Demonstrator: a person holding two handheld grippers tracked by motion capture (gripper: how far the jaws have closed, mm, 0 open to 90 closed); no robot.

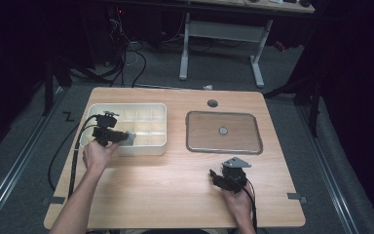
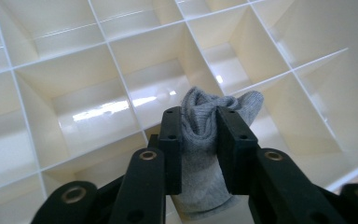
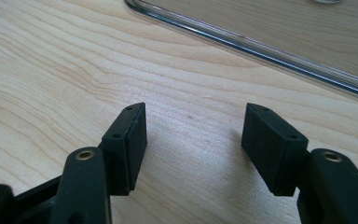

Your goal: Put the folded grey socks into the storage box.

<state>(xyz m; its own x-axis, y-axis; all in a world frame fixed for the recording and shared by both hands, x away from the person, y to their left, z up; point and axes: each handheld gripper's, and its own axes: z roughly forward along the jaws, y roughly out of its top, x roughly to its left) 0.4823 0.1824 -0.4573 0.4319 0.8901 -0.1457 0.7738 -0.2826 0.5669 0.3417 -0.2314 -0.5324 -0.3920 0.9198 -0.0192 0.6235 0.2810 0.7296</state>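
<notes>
- Left tongs are clenched on a grey sock; the black jaws pinch its bunched middle, with the rolled end sticking out past the tips and the rest hanging below.
- Sock and left tongs hover over a cream divided organiser box, which sits on the tabletop at about 10 o'clock from its centre in the high view.
- In the left gripper view, the sock's free end points toward a compartment at roughly 12 o'clock, yet it hangs close to a thin divider wall rather than squarely over one cell.
- Right tongs are released, with nothing between the jaws, resting low over bare wood at about 5 o'clock on the tabletop.
- A shallow clear tray with a small round item in it lies at about 2 o'clock, just beyond the right tongs.
- Risk: if let go here, the sock may drape across a divider and straddle two cells, because it is soft and not centred.
- Risk: the grip holds only a fold of fabric, so the loose end could snag on a wall as the tongs descend and pull the sock free early.
- Risk: pressing down on one side could tip or slide the light box, since the right tongs are well apart from it and do not steady it.
</notes>
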